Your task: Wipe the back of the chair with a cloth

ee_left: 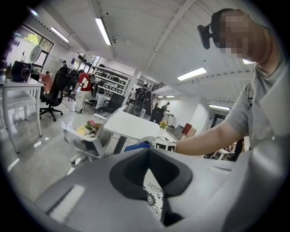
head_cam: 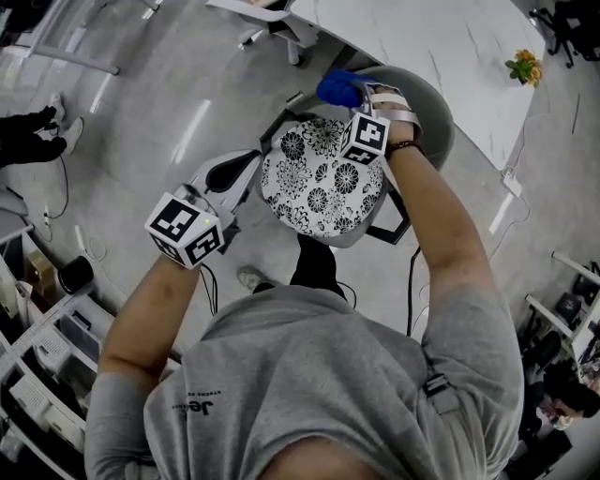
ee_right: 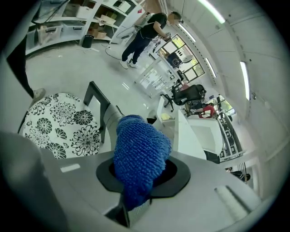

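Note:
A chair with a black-and-white floral seat (head_cam: 319,183) stands below me, its grey rounded back (head_cam: 436,122) on the far side. My right gripper (head_cam: 352,96) is shut on a blue fluffy cloth (head_cam: 336,87) and holds it over the top of the back. In the right gripper view the cloth (ee_right: 138,152) bulges out of the jaws of the gripper (ee_right: 140,176), with the floral seat (ee_right: 61,124) off to the left. My left gripper (head_cam: 246,161) hangs at the seat's left edge; in its own view the jaws of the gripper (ee_left: 148,153) meet with nothing between them.
A white marble-top table (head_cam: 441,42) stands just beyond the chair, with a small potted plant (head_cam: 525,66) on it. A white chair (head_cam: 272,23) is at the top. Someone's feet (head_cam: 37,131) show at the left, shelving (head_cam: 37,356) at lower left.

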`<state>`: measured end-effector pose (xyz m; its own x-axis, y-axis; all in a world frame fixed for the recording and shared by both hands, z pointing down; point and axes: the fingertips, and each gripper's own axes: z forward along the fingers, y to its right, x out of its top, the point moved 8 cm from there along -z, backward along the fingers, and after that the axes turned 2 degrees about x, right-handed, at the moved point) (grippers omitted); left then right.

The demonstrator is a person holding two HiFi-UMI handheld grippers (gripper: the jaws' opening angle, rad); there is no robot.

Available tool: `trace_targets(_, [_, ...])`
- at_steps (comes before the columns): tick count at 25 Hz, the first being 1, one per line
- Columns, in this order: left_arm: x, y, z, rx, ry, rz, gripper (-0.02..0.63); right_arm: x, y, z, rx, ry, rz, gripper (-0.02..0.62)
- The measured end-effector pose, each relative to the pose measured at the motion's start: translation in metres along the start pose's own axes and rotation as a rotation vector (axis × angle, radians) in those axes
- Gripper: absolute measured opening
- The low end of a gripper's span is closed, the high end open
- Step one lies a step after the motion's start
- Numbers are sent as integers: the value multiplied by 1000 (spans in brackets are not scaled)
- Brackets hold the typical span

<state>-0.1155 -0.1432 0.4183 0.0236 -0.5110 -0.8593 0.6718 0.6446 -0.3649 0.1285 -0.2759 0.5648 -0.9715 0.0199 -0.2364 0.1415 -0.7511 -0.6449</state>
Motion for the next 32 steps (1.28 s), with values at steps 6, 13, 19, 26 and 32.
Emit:
trace_targets(6, [-4,-3,15,22,-8,-32,49,-23,6,25,2,-50,-17,80])
trace_targets(13, [-4,8,38,-21,-30,-30,49,-62,-4,21,-17,-161,-49,80])
trace_targets(19, [-5,20,46,-71,-49,-6,49,-118,-21,-3,-7,-292,-14,80])
trace_targets(26, [-12,39,43,-144,-63,29,49,-163,-42,-49,-25,-437,62,80])
trace_targets(32, [-14,50,21,-182,-41,51,49,-182,-57,-94,-35,-532,96,80])
